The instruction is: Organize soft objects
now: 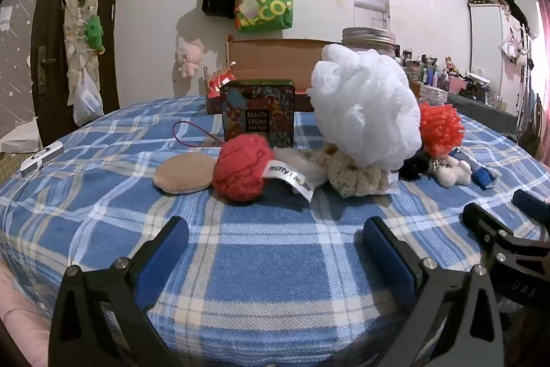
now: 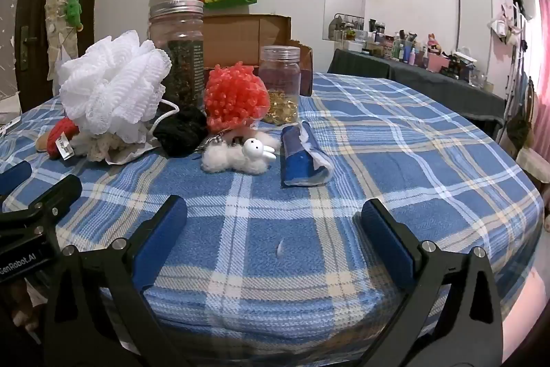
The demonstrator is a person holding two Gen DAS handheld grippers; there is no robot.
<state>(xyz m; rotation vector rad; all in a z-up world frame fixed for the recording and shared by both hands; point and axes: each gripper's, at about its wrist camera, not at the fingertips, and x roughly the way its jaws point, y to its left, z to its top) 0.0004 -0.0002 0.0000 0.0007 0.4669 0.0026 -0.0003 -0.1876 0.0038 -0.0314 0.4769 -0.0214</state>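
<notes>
Both the left tongs (image 1: 275, 250) and right tongs (image 2: 273, 238) stand fully open and empty over the plaid-covered bed (image 1: 275, 281), near the far heaped white mesh puff (image 1: 364, 109), red yarn ball (image 1: 242, 169) and fluffy rabbit toy (image 2: 240, 155).

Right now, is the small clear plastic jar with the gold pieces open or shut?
Shut: the small clear plastic jar stands upright with its clear lid on.
</notes>
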